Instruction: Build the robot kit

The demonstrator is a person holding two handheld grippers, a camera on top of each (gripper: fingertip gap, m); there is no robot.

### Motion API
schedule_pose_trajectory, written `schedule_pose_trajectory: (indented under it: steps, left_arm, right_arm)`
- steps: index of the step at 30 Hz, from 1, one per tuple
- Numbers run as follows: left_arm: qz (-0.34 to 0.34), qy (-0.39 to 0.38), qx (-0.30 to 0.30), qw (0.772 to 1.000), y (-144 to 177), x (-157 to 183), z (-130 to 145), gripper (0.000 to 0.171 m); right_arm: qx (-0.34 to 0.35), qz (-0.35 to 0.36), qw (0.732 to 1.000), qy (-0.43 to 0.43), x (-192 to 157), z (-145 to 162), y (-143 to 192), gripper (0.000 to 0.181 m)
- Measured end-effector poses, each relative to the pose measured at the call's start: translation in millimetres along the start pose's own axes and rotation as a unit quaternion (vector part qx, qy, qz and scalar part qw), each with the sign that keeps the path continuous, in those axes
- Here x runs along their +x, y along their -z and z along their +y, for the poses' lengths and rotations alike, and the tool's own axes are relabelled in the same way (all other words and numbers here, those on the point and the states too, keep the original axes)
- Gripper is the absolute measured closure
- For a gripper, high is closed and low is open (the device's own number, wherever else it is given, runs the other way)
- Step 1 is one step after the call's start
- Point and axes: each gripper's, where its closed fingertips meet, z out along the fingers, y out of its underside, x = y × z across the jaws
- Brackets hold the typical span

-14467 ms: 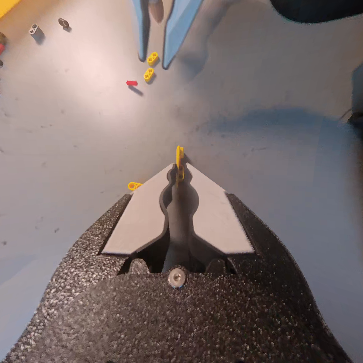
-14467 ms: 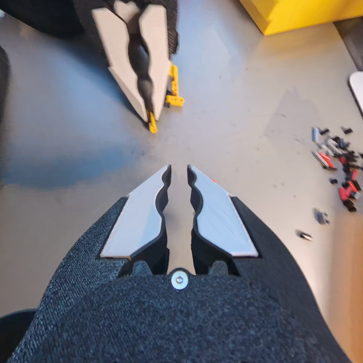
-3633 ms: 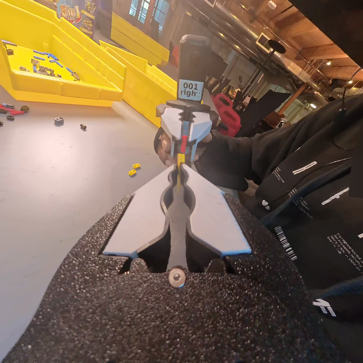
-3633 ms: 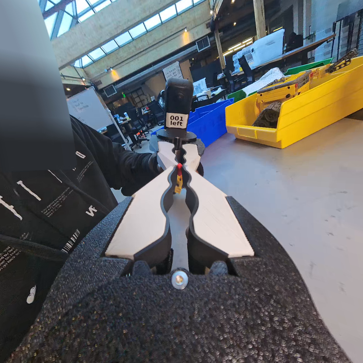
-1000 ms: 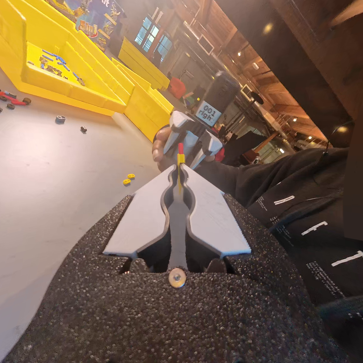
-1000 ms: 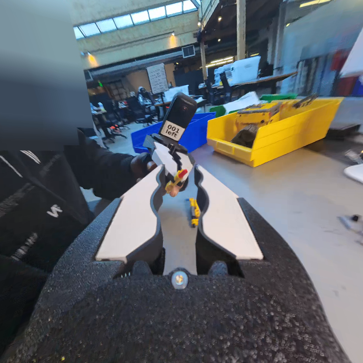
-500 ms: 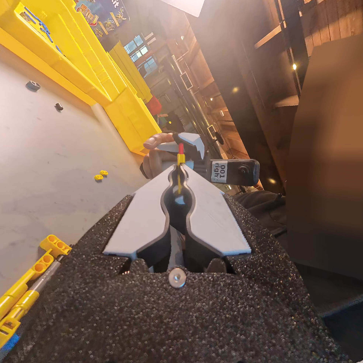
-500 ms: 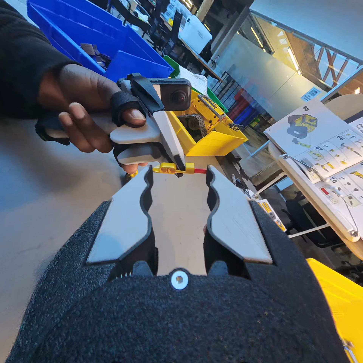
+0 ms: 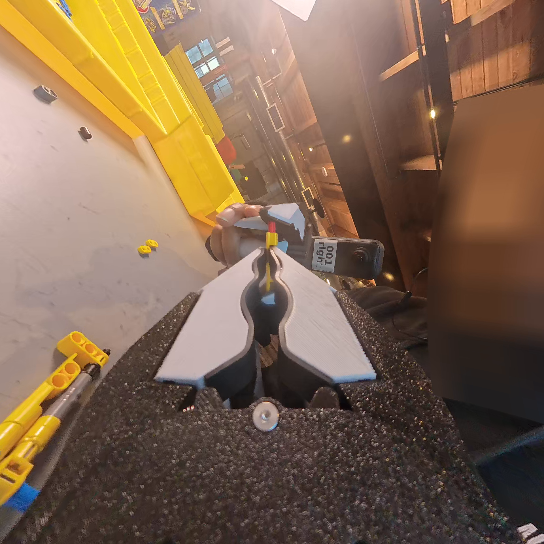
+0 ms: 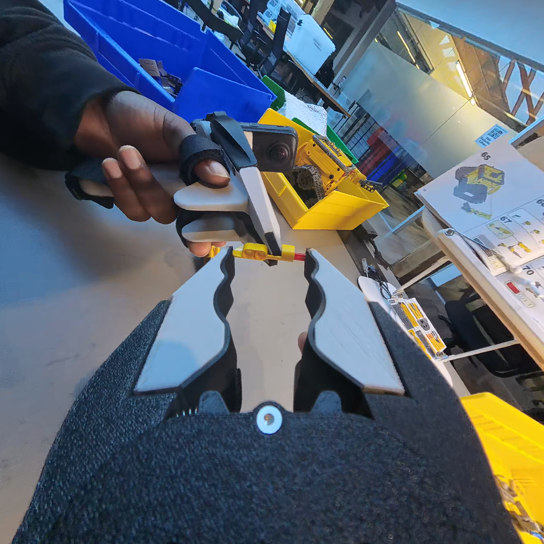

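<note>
My left gripper (image 9: 269,250) is shut on a thin yellow beam (image 9: 271,239) with a red pin (image 9: 272,226) sticking out of its far end. It holds the beam in the air above the grey table (image 9: 88,235). My right gripper (image 10: 268,256) is open wide, and its two fingertips straddle the beam (image 10: 253,253) lengthwise. The red pin's tip (image 10: 298,256) is at the right finger; I cannot tell if it touches. The left gripper (image 10: 272,250) shows edge-on, held by a hand (image 10: 141,164). The right gripper's fingers (image 9: 284,212) show just behind the pin.
A long yellow and grey beam assembly (image 9: 59,379) lies on the table at lower left. Two small yellow links (image 9: 148,246) and dark bits (image 9: 44,93) lie farther out. Yellow bins (image 9: 176,141) line the far edge. A blue bin (image 10: 191,67), a yellow bin with a tracked model (image 10: 332,206) and an instruction booklet (image 10: 500,206) stand beyond. The tips of both grippers are at nearly the same place.
The right gripper has let go of the red pin, opened wide and rolled sideways around the beam. The left gripper has kept its hold. Little moved in the last half second.
</note>
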Motion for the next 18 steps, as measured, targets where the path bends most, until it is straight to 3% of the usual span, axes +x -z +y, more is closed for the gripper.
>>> schedule_pose_trajectory:
  steps: [9,13,18]
  left_arm:
    - [0.000,0.011,-0.010,1.000,-0.7,-3.9,4.6,0.171]
    - [-0.005,-0.006,-0.014,1.000,-1.7,-3.9,-0.2,0.171]
    - [0.003,-0.037,-0.009,0.999,0.6,6.8,-5.8,0.157]
  right_arm:
    - [-0.011,-0.007,1.000,0.018,-4.9,3.6,2.3,0.135]
    - [-0.002,-0.002,1.000,-0.018,0.1,5.7,0.4,0.134]
    - [0.038,-0.003,0.996,-0.075,8.8,-3.3,6.1,0.133]
